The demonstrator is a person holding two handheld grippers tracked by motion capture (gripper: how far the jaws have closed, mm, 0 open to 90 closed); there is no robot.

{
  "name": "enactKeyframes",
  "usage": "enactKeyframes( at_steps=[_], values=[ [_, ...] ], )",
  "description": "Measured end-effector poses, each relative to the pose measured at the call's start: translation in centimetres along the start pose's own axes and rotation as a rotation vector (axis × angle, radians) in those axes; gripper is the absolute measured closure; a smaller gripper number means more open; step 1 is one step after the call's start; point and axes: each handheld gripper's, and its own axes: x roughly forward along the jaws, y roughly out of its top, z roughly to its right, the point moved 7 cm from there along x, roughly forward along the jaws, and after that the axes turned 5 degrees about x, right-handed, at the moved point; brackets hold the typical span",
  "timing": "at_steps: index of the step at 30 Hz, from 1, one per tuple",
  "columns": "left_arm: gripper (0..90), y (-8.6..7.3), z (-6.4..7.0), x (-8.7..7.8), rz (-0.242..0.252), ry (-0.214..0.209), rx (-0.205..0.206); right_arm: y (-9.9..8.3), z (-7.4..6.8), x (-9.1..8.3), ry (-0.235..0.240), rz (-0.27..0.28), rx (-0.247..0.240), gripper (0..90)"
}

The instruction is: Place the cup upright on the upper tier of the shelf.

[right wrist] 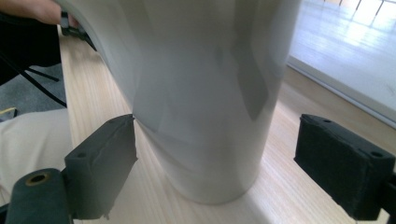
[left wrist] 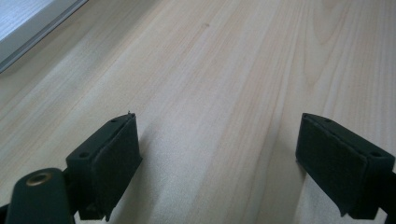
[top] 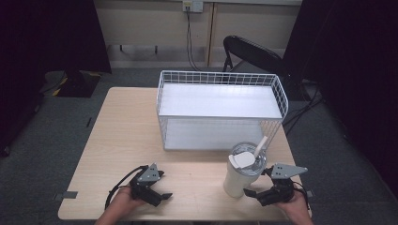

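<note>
A light wooden table (top: 122, 140) carries a white wire basket (top: 220, 110) with 2 shelves, standing toward the far edge, right of the middle. A white cup (top: 239, 173) with a clear lid and a white straw stands upright near the table's near right corner, just in front of the basket's front right corner.

The right gripper (top: 256, 193), held in the person's right hand (top: 295, 206) at the near edge, is aimed at the cup from the right side. In the right gripper view the cup (right wrist: 205, 102) stands between the 2 jaws, which are spread wide; the left-hand jaw appears to be at or almost at the cup's wall and the other is clear of it, so the cup is not clamped.

The left gripper (top: 159, 196) rests low by the near edge, left of the middle, held in the left hand (top: 119, 206). In the left gripper view its jaws are spread wide over bare table (left wrist: 224, 84) with nothing between them, and the basket's bottom edge (left wrist: 32, 28) shows at the upper left corner.

A black chair (top: 253, 54) stands on the floor beyond the table's far edge.
</note>
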Motion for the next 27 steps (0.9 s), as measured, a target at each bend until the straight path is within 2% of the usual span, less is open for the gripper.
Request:
enactKeyframes(
  at_steps=[5,15,27],
  values=[
    [13.0,0.0,0.0,0.0,0.0,0.0,0.0,0.4,-0.2,0.0,0.002,0.025,-0.01,11.8],
    [13.0,0.0,0.0,0.0,0.0,0.0,0.0,1.3,-0.6,0.0,0.03,0.085,0.014,11.6],
    [12.9,0.0,0.0,0.0,0.0,0.0,0.0,1.8,-0.9,0.6,0.021,0.102,-0.013,10.5]
  ],
)
